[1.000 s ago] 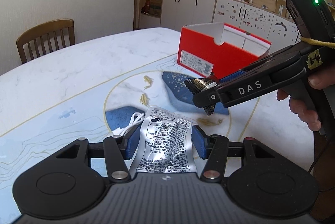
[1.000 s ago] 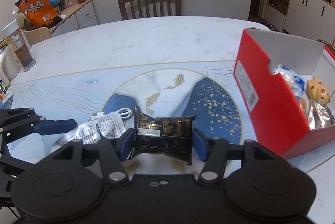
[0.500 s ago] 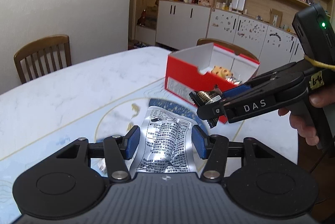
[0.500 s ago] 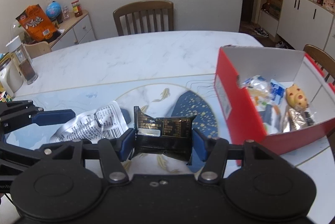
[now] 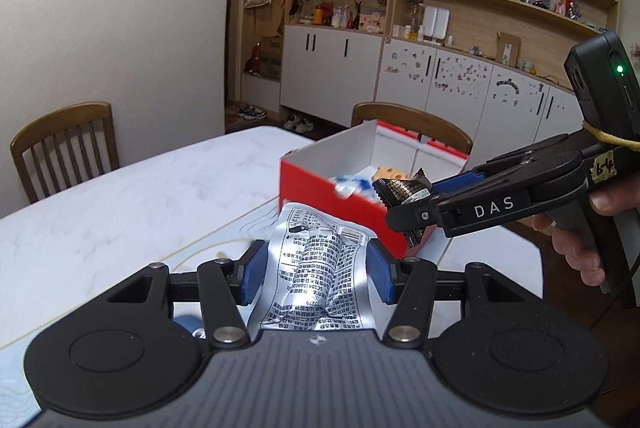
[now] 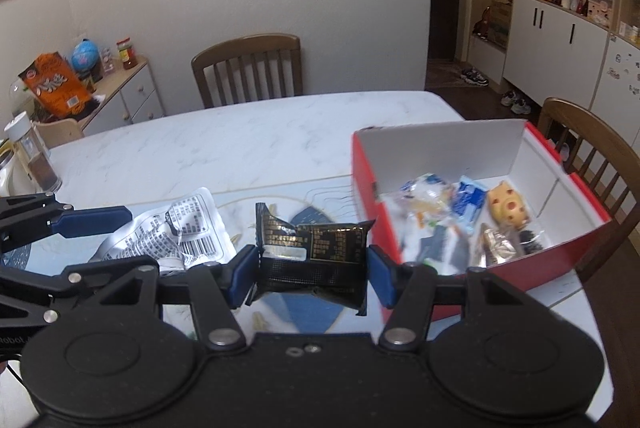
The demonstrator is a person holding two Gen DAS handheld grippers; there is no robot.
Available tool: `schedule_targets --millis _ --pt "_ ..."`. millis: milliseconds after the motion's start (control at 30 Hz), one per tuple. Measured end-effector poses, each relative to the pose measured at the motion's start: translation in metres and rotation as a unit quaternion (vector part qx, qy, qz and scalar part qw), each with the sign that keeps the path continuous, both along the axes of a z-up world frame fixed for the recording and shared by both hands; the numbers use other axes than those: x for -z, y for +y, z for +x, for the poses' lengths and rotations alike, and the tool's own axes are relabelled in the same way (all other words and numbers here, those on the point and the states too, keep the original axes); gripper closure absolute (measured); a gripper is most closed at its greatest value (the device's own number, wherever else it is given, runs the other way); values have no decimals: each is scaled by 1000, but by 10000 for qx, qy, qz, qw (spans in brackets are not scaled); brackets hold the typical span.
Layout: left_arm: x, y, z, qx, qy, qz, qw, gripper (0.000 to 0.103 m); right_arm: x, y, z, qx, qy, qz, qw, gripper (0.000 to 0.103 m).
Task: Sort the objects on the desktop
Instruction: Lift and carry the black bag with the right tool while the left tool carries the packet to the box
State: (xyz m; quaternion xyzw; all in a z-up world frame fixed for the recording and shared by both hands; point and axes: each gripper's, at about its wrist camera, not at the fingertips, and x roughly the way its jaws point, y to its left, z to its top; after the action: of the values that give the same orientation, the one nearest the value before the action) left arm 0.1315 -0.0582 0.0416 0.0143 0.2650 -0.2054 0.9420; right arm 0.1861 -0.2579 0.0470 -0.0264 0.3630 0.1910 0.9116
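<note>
A crumpled silver packet [image 5: 320, 276] is clamped between the blue pads of the left gripper [image 5: 316, 274], low at frame centre in the left wrist view. A black packet [image 6: 314, 260] is pinched by the right gripper [image 6: 312, 268], centre-low in the right wrist view. Both packets are held above the marble bench [image 6: 240, 147]. An open red box [image 6: 572, 252] is seen at right of the right wrist frame, resting on the bench, with snack packs [image 6: 428, 195] and a yellow toy [image 6: 506, 205] inside. The black packet is held just left of the box's near corner. A wooden chair [image 6: 248, 71] is seen behind the bench, upper centre.
</note>
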Motion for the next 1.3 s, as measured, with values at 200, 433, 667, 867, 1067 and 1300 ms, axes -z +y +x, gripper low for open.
schedule_targets --millis 200,433,667,867,1067,1300 --pt "-12 -23 12 96 -99 -33 9999 50 -11 -27 6 94 -93 -1 9999 45" --pt "-19 -56 32 167 -167 -81 9997 50 -16 -58 21 154 -109 -35 9998 45" --pt "-18 -87 57 186 -159 -73 9997 50 -17 -89 43 168 -99 -66 9998 45" --pt "-15 -111 77 169 -122 -36 9998 50 -17 -114 64 183 -109 -65 9998 45" --pt "-11 -130 96 177 -55 49 9998 50 -13 -133 83 137 -76 -115 9998 45" --pt "-7 -157 117 217 26 172 9996 50 -6 -154 104 140 -15 -190 9997 45"
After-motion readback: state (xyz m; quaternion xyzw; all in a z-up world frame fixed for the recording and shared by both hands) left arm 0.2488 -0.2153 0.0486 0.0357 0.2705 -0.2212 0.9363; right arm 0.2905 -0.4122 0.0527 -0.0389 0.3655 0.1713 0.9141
